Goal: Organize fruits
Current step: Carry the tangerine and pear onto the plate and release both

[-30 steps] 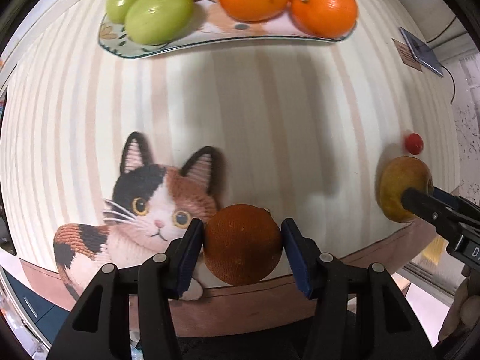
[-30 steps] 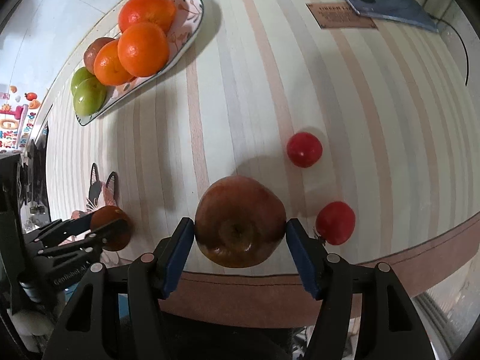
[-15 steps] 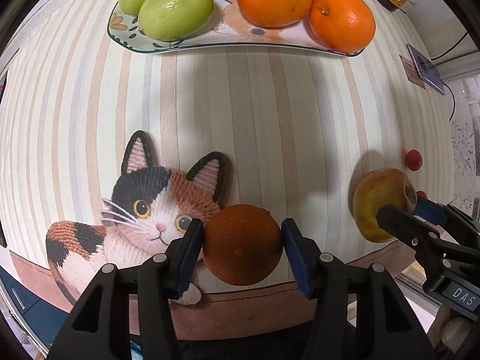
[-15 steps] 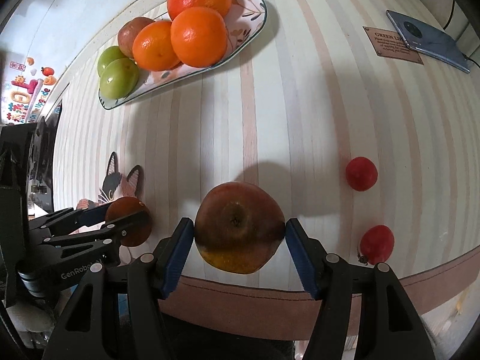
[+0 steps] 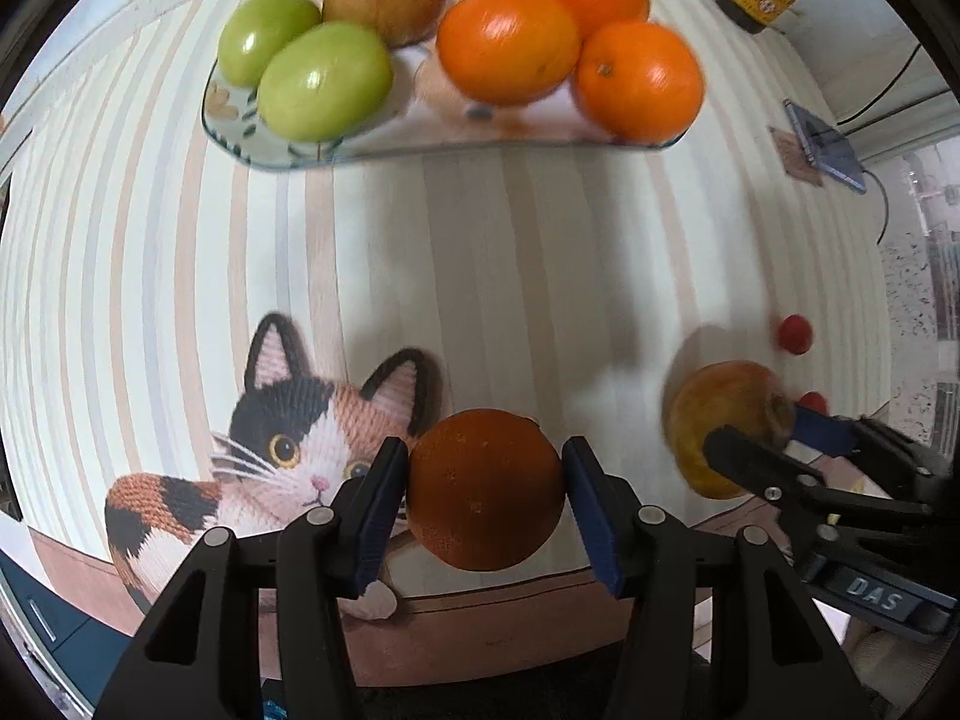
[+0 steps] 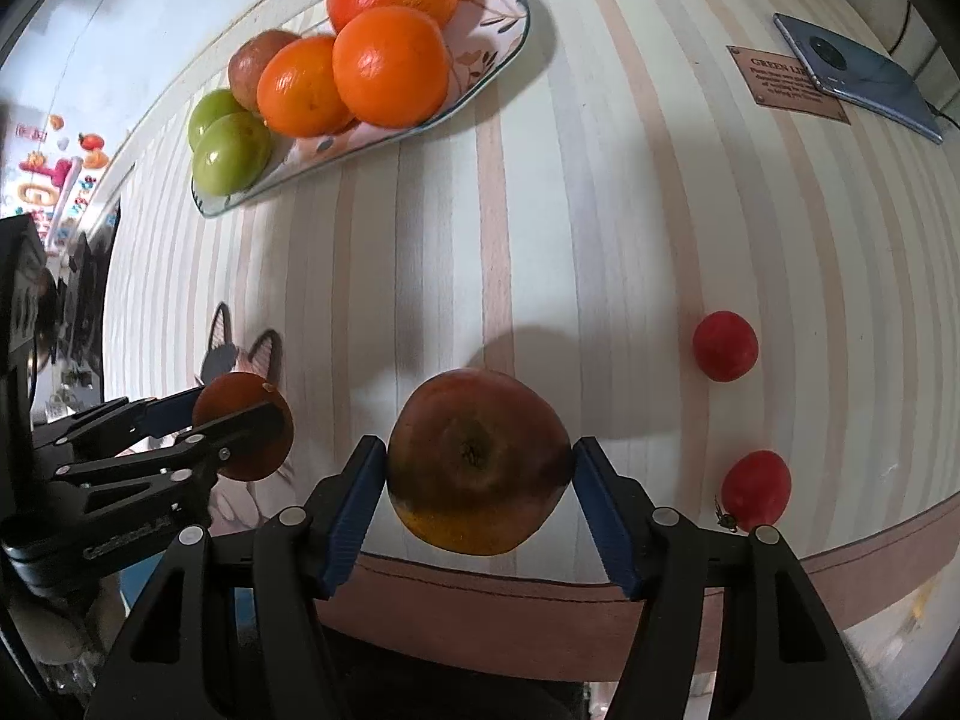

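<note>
- Fingers of left gripper [image 5: 485,489]: clamped on a dark orange [image 5: 485,489], held above the cat mat [image 5: 264,456].
- Fingers of right gripper [image 6: 479,462]: clamped on an apple [image 6: 479,462].
- Beyond both: plate [image 6: 492,51] of oranges, green fruit.
- Right of the apple: two red tomatoes [image 6: 725,345].

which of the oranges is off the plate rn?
The darker orange, clamped in the left gripper above the cat picture. The three bright oranges sit on the plate beside the green fruits.
</note>
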Tool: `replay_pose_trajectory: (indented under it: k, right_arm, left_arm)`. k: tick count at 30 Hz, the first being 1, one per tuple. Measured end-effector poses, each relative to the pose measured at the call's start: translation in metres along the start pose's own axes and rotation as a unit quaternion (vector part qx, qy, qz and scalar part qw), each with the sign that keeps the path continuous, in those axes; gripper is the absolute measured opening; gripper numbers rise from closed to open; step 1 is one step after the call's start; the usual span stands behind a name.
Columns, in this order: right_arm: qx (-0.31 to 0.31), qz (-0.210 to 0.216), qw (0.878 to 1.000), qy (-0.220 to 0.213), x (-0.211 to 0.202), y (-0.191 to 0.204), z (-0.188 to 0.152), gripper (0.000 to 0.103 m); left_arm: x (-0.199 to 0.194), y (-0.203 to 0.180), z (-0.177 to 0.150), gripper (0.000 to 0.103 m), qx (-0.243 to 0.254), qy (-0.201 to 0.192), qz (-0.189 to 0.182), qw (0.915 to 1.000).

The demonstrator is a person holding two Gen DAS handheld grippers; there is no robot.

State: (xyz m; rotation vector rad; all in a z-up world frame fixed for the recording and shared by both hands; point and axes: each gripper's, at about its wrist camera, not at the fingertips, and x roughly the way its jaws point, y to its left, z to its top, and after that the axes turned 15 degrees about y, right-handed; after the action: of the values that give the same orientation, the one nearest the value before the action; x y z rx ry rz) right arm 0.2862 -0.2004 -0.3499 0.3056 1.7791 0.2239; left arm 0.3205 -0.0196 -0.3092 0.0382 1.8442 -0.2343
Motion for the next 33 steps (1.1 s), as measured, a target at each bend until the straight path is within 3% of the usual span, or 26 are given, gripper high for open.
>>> replay_pose_trajectory:
  k: [10,16,19,26,33]
  right_arm:
    - [0.012,0.067,0.997,-0.044,-0.044,0.002,0.022,0.066]
    - [0.029,0.078,0.992,-0.099,-0.091,-0.007,0.064,0.066]
    - [0.036,0.058,0.99,-0.122,-0.107,-0.013,0.095,0.066]
    - [0.021,-0.037,0.992,-0.12,-0.099,-0.012,0.156,0.066]
    - [0.004,-0.036,0.993,-0.109,-0.079,-0.008,0.16,0.066]
  left_arm:
    - [-0.068,0.007,0.021,0.051,0.0,-0.045,-0.031,0.9985]
    - [-0.123,0.007,0.069,0.051,0.006,-0.089,-0.027,0.9956]
    - [-0.136,0.005,0.098,0.051,0.009,-0.097,-0.012,0.9952]
    - [-0.124,0.003,0.171,0.051,0.005,-0.058,0.018,0.9981]
    - [-0.097,-0.002,0.196,0.052,0.003,-0.013,0.008,0.9999]
